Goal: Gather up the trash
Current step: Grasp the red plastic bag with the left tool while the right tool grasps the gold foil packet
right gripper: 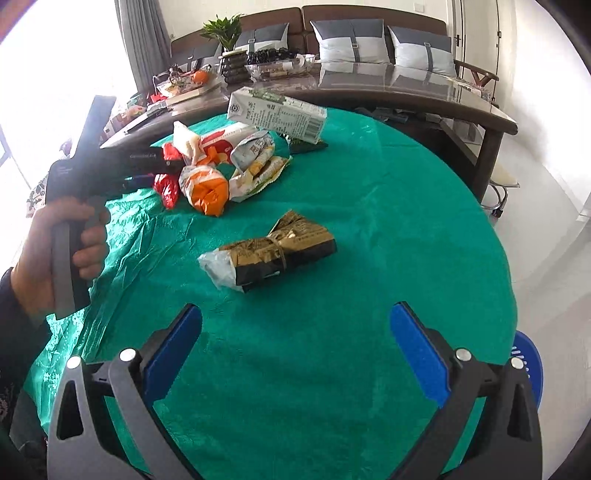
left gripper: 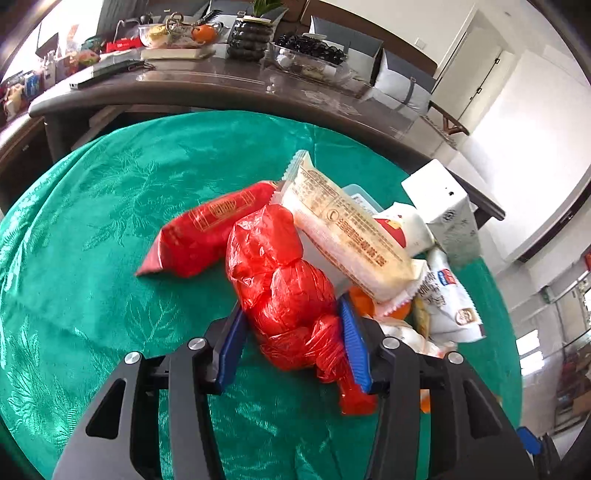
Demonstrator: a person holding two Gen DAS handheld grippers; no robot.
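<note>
A crumpled red plastic bag [left gripper: 288, 288] lies on the green tablecloth [left gripper: 92, 240], and my left gripper [left gripper: 291, 306] is shut on it, a blue pad against each side. Behind the bag is a heap of trash: a red packet [left gripper: 199, 229], a cream snack wrapper [left gripper: 347, 236], a white carton [left gripper: 443, 206] and a white chip bag [left gripper: 447, 306]. In the right wrist view my right gripper [right gripper: 295, 310] stands open over bare cloth. A brown-and-black tied wrapper [right gripper: 273, 251] lies a little ahead of it. A hand [right gripper: 74, 243] holds the left gripper at the heap [right gripper: 221, 166].
Just beyond the round table stands a dark wooden table [left gripper: 221, 85] with bowls, books and a potted plant [right gripper: 225, 33]. A sofa with grey cushions [right gripper: 351, 40] is behind it. A blue stool [right gripper: 528, 365] stands by the round table's right edge.
</note>
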